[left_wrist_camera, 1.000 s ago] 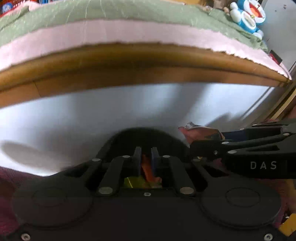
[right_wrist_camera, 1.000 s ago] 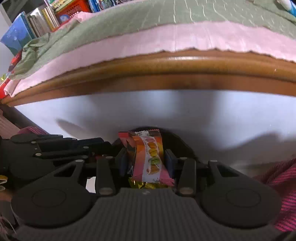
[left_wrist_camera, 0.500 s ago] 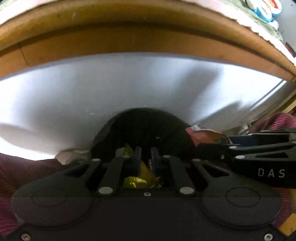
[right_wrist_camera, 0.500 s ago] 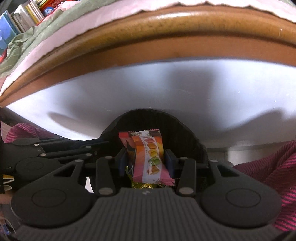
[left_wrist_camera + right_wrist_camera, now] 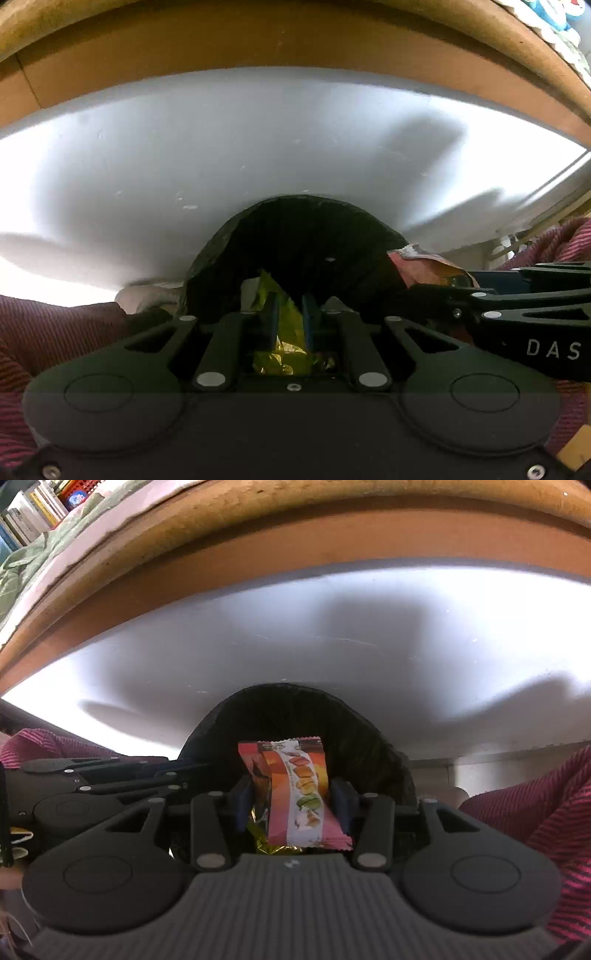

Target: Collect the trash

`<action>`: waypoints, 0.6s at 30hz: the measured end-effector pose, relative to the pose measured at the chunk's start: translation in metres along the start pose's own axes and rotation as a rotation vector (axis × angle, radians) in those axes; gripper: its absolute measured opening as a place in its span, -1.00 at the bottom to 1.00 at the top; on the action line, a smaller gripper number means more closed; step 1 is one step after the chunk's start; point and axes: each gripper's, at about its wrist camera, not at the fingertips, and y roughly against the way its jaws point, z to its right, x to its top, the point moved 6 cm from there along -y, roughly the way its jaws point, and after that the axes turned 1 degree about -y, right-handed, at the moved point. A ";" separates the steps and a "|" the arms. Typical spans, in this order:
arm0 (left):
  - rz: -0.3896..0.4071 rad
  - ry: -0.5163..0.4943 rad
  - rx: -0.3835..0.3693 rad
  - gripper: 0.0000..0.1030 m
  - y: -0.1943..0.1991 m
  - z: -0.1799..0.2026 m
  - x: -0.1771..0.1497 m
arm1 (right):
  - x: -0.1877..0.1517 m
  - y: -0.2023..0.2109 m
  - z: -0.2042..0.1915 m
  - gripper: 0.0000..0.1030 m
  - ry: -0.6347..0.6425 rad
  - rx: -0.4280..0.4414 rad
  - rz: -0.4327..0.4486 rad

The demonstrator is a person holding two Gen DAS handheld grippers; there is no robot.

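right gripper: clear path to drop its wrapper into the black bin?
Probably yes. The right gripper, jaws shut on the pink wrapper, sits right at the black bin opening with nothing between. The left gripper, holding a yellow wrapper, crowds in beside it.

Bin (image 5: 310, 236): on the floor (image 5: 221, 155), before the bed frame (image 5: 258, 40). Left gripper (image 5: 289, 314) over the bin's near rim, a crumpled wrapper (image 5: 284, 325) between its fingers. Right gripper (image 5: 291, 801) beside it, right of it, also over the bin, a snack packet (image 5: 295, 794) between its fingers.
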 end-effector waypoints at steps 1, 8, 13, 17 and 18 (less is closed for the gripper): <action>-0.002 0.002 0.001 -0.78 0.000 0.000 0.000 | 0.000 0.000 0.000 0.06 -0.001 0.000 -0.002; -0.016 0.013 0.019 -0.47 -0.003 0.000 0.000 | 0.000 -0.003 0.000 0.31 0.000 -0.002 -0.007; -0.015 0.012 0.029 -0.21 -0.002 -0.001 -0.001 | -0.001 -0.005 0.001 0.47 -0.007 -0.010 -0.011; -0.017 0.016 0.039 -0.04 -0.002 -0.002 -0.001 | -0.001 -0.006 0.005 0.56 -0.019 -0.016 -0.011; -0.016 0.018 0.039 -0.01 -0.001 -0.002 -0.001 | -0.001 -0.006 0.006 0.58 -0.021 -0.019 -0.010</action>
